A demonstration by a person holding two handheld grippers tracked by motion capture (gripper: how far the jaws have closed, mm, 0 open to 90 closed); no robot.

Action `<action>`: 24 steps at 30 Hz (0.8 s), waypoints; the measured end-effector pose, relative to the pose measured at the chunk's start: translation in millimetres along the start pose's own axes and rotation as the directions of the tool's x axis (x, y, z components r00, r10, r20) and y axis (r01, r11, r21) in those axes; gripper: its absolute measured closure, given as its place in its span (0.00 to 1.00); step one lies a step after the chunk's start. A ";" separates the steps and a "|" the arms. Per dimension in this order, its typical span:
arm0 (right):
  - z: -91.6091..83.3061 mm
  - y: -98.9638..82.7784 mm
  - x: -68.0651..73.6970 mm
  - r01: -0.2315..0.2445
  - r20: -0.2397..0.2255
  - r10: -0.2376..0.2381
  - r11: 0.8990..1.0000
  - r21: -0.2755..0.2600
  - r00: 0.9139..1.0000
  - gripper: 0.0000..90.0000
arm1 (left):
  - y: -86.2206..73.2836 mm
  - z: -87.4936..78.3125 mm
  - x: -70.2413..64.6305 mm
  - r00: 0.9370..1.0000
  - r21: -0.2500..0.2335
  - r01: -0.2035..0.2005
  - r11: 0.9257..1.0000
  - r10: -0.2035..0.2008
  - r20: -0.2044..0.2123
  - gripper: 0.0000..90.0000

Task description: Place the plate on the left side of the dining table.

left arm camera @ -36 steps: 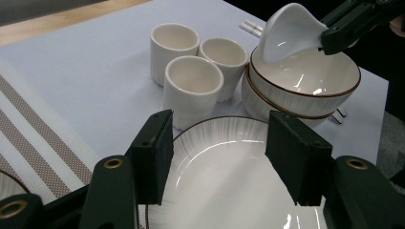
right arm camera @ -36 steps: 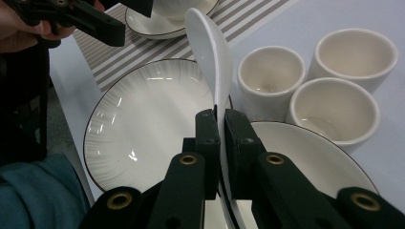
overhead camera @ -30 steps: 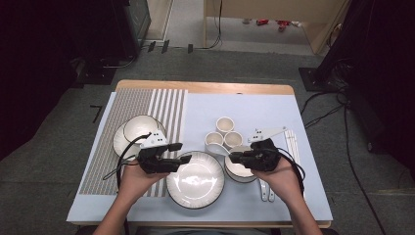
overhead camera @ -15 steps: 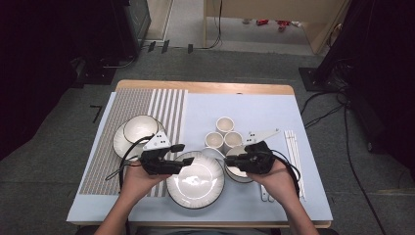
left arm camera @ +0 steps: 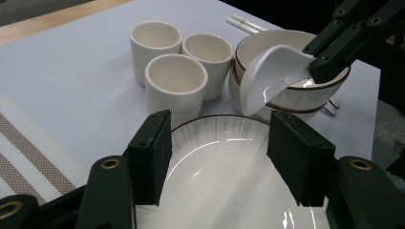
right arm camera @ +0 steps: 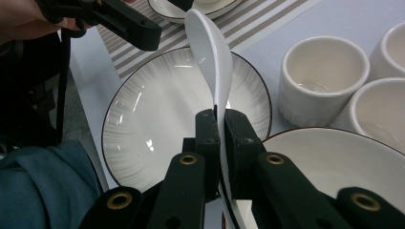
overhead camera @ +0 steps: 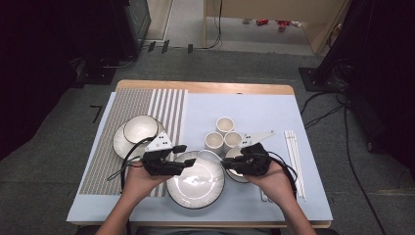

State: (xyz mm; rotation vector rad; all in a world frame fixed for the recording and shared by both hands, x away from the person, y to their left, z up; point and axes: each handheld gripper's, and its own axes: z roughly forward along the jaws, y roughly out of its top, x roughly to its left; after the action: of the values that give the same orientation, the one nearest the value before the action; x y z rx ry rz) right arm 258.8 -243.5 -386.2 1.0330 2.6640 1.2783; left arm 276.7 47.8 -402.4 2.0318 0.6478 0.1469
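Currently the right gripper [right arm camera: 219,119] clamps 1 white spoon [right arm camera: 210,52] above 1 large plate [overhead camera: 195,179]. Left gripper [left arm camera: 217,152]: jaws apart, holding nothing. Beyond the plate stand 3 cups [overhead camera: 224,134].

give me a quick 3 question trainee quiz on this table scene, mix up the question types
1. True or false: the right gripper is shut on the white spoon.
2. How many small white cups stand together? A) two B) three C) four
3. Fill in: the left gripper hangs with open jaws over the large ____.

Key: 1 true. 2 B. 3 plate.
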 end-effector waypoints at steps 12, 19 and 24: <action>7.2 0.1 5.7 0.029 -0.023 -0.029 1.000 0.000 0.999 0.95 | -1.9 6.2 -1.9 1.000 0.001 0.002 1.000 -0.002 0.031 0.50; 10.8 0.6 9.5 0.038 -0.034 -0.038 0.999 0.004 0.999 0.95 | -1.9 7.1 -3.2 0.999 0.002 -0.004 1.000 0.004 0.036 0.50; 11.9 0.8 10.9 0.043 -0.039 -0.042 0.999 0.005 0.998 0.95 | -1.9 8.2 -4.2 0.999 0.006 -0.006 1.000 0.005 0.041 0.51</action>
State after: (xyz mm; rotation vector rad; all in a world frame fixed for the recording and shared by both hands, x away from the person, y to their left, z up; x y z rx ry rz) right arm 254.1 -228.7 -390.8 0.9567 2.7039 1.2966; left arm 275.3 40.2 -407.6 2.0370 0.6176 0.1060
